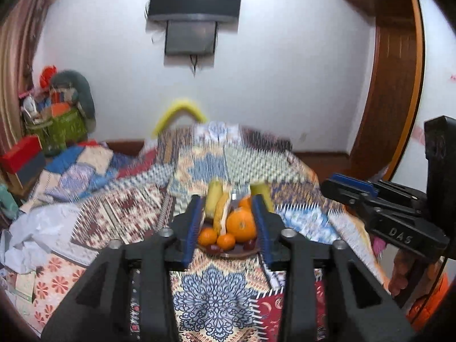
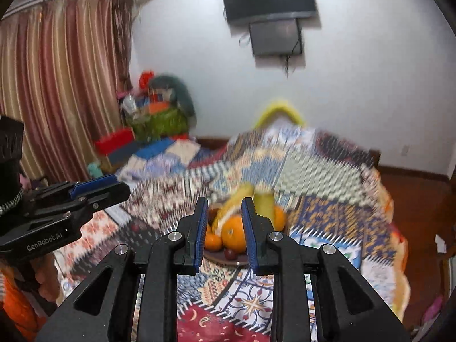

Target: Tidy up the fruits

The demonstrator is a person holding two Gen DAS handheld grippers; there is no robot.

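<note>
A: While your left tongs stand parted and empty, your right tongs are drawn almost together, and they grip nothing either.

B: So why are you holding both short of the fruit?

A: I judge it gives you a clear look before you choose. Just beyond the tips, the plate sits on the bed's quilt. It has small oranges at the front rim, a big orange behind them and bananas leaning at the back. They are probably heaped so nothing rolls off the soft bedding.
</note>
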